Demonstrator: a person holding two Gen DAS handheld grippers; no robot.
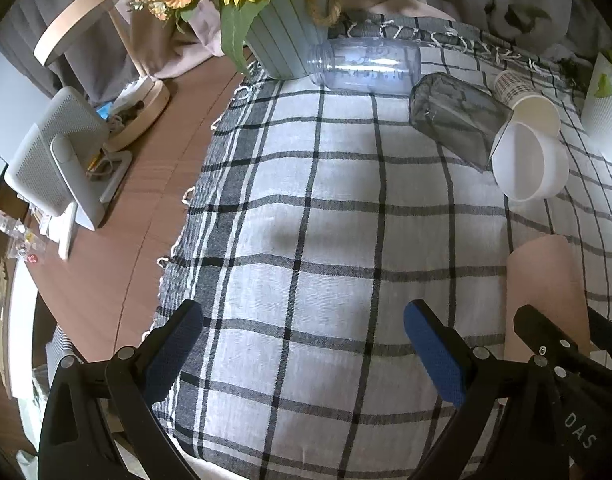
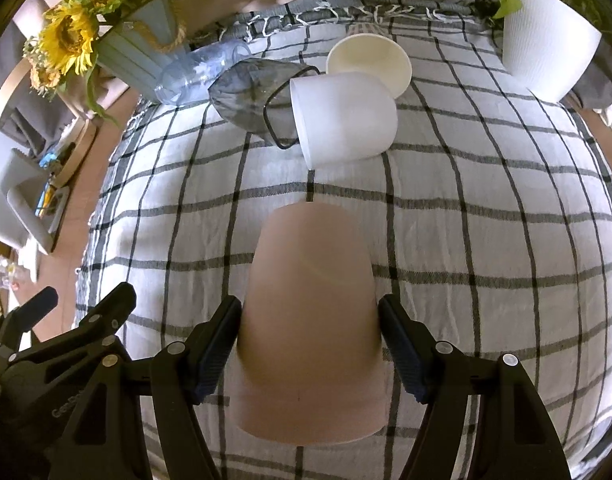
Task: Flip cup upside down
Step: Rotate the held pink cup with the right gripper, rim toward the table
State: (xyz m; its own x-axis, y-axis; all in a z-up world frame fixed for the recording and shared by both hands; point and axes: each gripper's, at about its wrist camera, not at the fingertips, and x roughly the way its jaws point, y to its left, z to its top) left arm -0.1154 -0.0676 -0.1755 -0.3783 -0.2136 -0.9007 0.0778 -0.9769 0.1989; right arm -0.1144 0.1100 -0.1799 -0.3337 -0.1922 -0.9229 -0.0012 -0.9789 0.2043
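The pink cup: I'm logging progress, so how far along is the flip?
In hand: the right tongs are shut on the pink cup, which already looks inverted, narrower closed end up and wide rim low over the checked cloth. The left tongs hang open and empty. Left: confirming it sits on the cloth and letting go; contact isn't visible.

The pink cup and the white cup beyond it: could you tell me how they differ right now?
The pink cup sits between the right gripper fingers, while the white cup lies free on the checked cloth. The pink one is matte pink and stands alone; the white one is translucent white and crowded against a grey glass and a paper cup. Both are plain and handleless.
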